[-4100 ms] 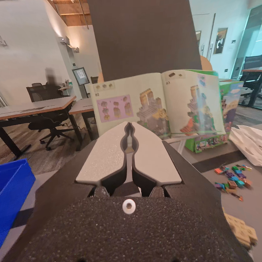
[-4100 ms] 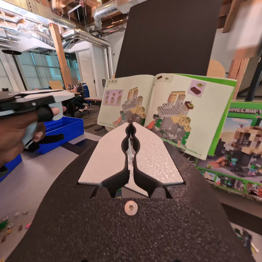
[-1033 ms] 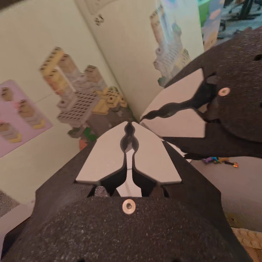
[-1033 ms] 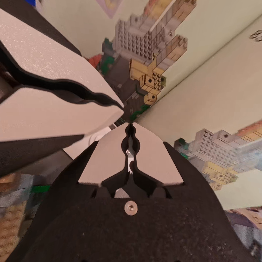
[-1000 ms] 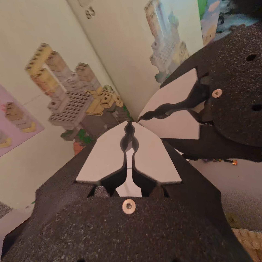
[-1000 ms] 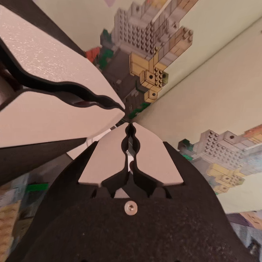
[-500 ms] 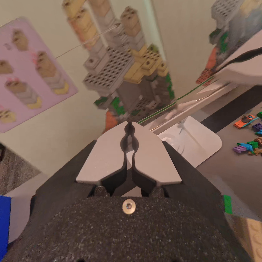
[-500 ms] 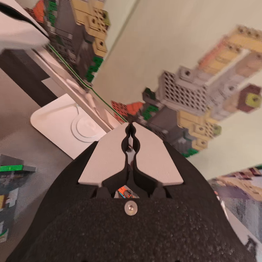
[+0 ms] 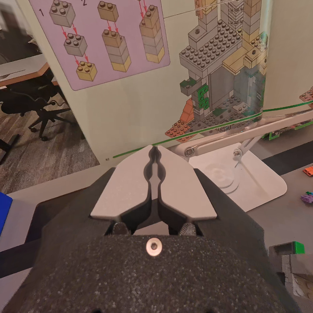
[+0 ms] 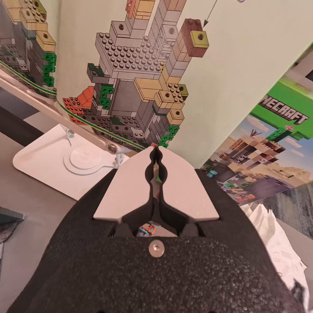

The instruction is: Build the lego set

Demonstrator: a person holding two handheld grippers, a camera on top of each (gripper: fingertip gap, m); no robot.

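Moved: both claws backed off from the booklet since a second ago; we no longer see the other claw in either view.
Left claw [image 9: 154,149]: fingertips pressed together, nothing held, hovering just short of the booklet's bottom edge.
Right claw [image 10: 155,148]: tips meeting too, empty, aimed at the lower edge of the right page.
Instruction booklet [image 9: 135,105]: open, propped upright on a white stand [image 9: 254,176] on the grey worktop [image 10: 33,211]; left page facing our left claw, right page [image 10: 220,76] facing our right.
Lego box [image 10: 271,152]: standing behind and right of the booklet.
Loose bricks: a few small coloured ones [image 9: 307,201] on the worktop right of the stand.
Partial build [image 9: 291,264]: grey block with a green piece on top, bottom right of our left view, near the left claw body.
Blue bin [image 9: 4,210]: at the left edge.
White paper [image 10: 279,245]: crumpled, right of our right claw.
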